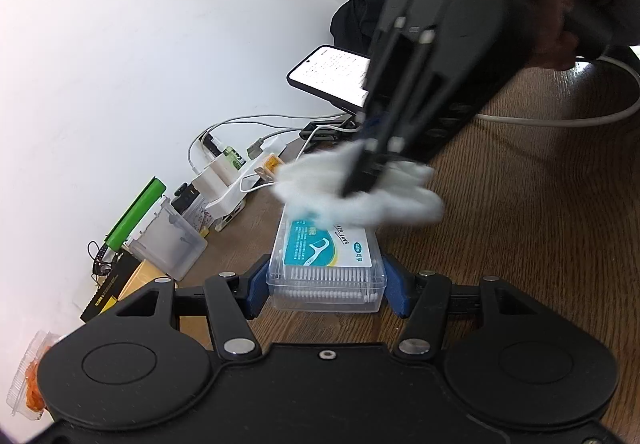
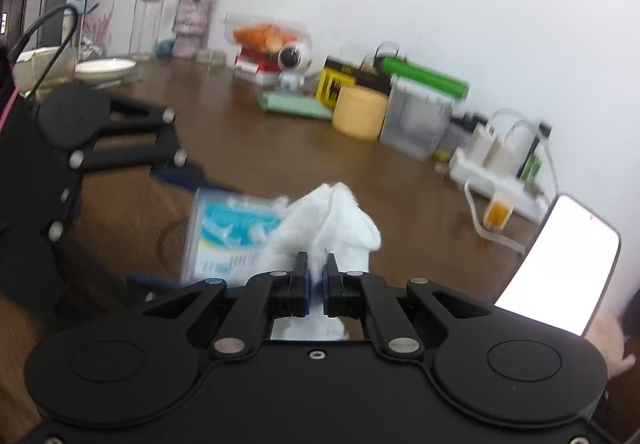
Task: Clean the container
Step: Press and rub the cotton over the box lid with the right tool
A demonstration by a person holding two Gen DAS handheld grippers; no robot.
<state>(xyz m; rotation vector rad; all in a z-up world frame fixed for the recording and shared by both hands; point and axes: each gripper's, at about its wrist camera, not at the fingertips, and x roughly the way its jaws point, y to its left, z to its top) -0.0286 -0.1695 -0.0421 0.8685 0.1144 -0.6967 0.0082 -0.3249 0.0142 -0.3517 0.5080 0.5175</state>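
Note:
A clear plastic box of floss picks (image 1: 326,268) with a teal and white label lies flat on the wooden table. My left gripper (image 1: 326,286) is shut on it, its blue pads pressing the box's two sides. My right gripper (image 1: 362,184) comes down from the upper right, shut on a crumpled white cloth (image 1: 360,192) that rests on the far end of the lid. In the right wrist view the cloth (image 2: 332,224) bunches out past my right gripper (image 2: 316,276) and covers part of the blurred box (image 2: 224,240). My left gripper (image 2: 180,184) reaches in from the left there.
A lit phone (image 1: 332,74) leans on a stand behind the box. A power strip with chargers and cables (image 1: 228,180), a clear tub (image 1: 168,240) and a green tube (image 1: 136,212) line the wall. A yellow cup (image 2: 360,114), a toy robot (image 2: 294,66), vases and a plate (image 2: 106,68) stand farther along.

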